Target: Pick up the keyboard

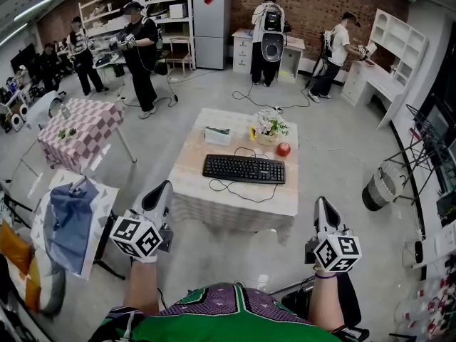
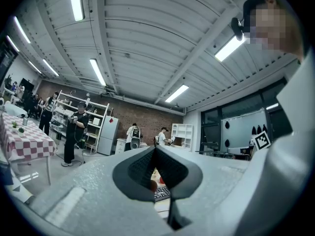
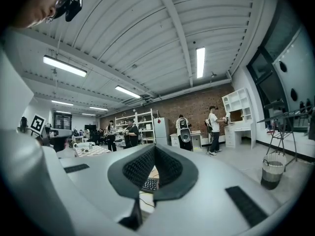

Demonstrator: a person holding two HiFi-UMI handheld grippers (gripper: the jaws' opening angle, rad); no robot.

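A black keyboard [image 1: 244, 168] lies flat in the middle of a low pale table [image 1: 214, 206], its cable [image 1: 241, 190] looped toward the near edge. My left gripper [image 1: 163, 188] hovers just short of the table's near left corner, jaws shut and empty. My right gripper [image 1: 321, 204] hangs off the near right corner, also shut with nothing in it. In the left gripper view the left gripper [image 2: 155, 149] is closed at the tips, with the keyboard [image 2: 162, 193] showing below them. The right gripper [image 3: 154, 146] is closed likewise in its view, the keyboard [image 3: 150, 185] beyond it.
On the table's far side stand a flower pot [image 1: 271, 127], a red apple [image 1: 283, 149] and a white box [image 1: 217, 135]. A checkered table [image 1: 78, 130] and a stand with blue cloth [image 1: 71, 223] are at left, a basket [image 1: 381, 186] at right. Several people stand at the back.
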